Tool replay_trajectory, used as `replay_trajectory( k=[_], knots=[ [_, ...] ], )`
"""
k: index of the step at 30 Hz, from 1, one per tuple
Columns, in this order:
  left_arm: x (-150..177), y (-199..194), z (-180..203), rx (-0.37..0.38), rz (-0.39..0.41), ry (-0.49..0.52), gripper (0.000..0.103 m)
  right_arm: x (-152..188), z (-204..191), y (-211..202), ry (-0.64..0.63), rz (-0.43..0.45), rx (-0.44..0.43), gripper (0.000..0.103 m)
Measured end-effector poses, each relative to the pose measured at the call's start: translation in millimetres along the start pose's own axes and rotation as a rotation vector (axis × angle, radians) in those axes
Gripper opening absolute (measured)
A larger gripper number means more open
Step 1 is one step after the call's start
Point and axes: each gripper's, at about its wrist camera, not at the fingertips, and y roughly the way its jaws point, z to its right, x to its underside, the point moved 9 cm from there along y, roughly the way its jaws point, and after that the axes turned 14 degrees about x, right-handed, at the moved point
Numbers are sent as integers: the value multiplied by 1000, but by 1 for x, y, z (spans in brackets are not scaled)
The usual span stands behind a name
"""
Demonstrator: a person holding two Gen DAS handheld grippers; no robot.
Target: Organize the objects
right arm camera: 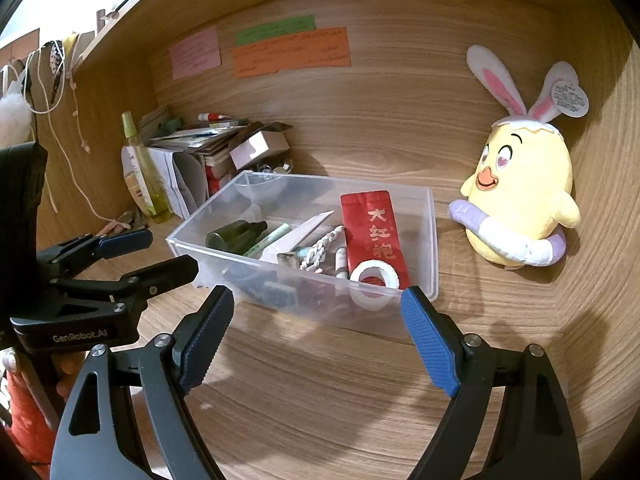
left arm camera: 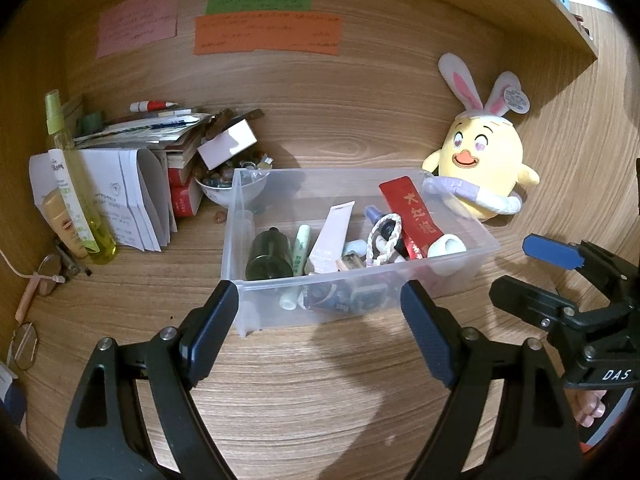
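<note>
A clear plastic bin (left arm camera: 476, 254) stands on the wooden desk and also shows in the right wrist view (right arm camera: 432, 240). It holds a dark green bottle (left arm camera: 269, 255), a pink tube (left arm camera: 332, 236), a red packet (left arm camera: 412, 210), a white tape roll (right arm camera: 374, 280) and other small items. My left gripper (left arm camera: 320, 304) is open and empty, just short of the bin's near wall. My right gripper (right arm camera: 318, 308) is open and empty, near the bin's front right corner. The right gripper also shows at the right of the left wrist view (left arm camera: 520, 270).
A yellow chick plush with rabbit ears (left arm camera: 484, 160) sits right of the bin against the back wall. At the left stand a yellow-green spray bottle (left arm camera: 76, 200), stacked books and papers (left arm camera: 160, 152), a bowl of beads (left arm camera: 218, 188) and glasses (left arm camera: 24, 344). A shelf overhangs above.
</note>
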Motion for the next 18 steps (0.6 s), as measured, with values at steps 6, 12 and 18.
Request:
replay_trajectory(
  k=[6,12,18],
  knots=[
    [0,0,-1,1,-1,-1,84,-1,-3,-1,-8,5,0,84],
    [0,0,-1,-2,1,1,84,-3,-4,-1,-11,9,-1,84],
    [1,1,-2,2,-3,-7,84,-2,-3,-1,-11,9,-1,84]
  ],
)
